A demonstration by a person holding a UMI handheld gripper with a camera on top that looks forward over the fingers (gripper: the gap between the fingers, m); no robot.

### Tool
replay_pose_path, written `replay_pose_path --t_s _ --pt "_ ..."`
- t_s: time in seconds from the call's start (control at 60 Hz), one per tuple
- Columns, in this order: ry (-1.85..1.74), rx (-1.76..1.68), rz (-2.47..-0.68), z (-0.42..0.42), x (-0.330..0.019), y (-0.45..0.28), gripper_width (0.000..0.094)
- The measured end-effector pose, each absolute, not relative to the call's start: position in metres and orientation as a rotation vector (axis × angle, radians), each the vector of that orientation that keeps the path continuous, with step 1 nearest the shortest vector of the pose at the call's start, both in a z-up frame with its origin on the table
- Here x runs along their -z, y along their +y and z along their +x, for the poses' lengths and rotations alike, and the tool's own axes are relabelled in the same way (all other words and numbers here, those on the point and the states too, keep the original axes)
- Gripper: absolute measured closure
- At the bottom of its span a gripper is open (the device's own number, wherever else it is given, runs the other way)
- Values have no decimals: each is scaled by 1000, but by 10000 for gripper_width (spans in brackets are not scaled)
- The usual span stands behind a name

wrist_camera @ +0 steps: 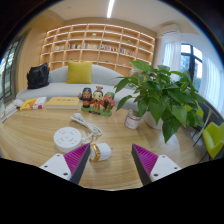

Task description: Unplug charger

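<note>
Pale wood covers the counter where I hold the gripper low, its jaws spread wide apart and pinching nothing; the two purple pads show at either side with open space between them. Just ahead of the jaws, nearer my left finger, a small white charger with a tan face sits on the counter, a thin white cable trailing away from it across the wood. Beside it, toward the left, lies a round white disc. Beyond these, near the counter's far edge, stand a few small figurines, dark and orange, and a flat yellow book. To the right a leafy green plant rises from a small white pot, its leaves spreading over that side of the counter. Behind the counter a light sofa carries a yellow cushion and a black bag, and a wooden bookshelf fills the back wall. I cannot tell what the charger is plugged into.
</note>
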State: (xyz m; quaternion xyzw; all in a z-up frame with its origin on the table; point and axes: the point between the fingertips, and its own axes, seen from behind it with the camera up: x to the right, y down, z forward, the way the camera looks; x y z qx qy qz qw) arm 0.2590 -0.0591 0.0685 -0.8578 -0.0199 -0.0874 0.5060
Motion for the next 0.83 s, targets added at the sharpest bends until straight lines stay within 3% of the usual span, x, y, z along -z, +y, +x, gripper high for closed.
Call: replay_pose_path --t_s 0.45,0.833 --pt "-53 125 -2006 204 -166 -211 84" --pt "-80 98 -1987 182 -191 -273 83"
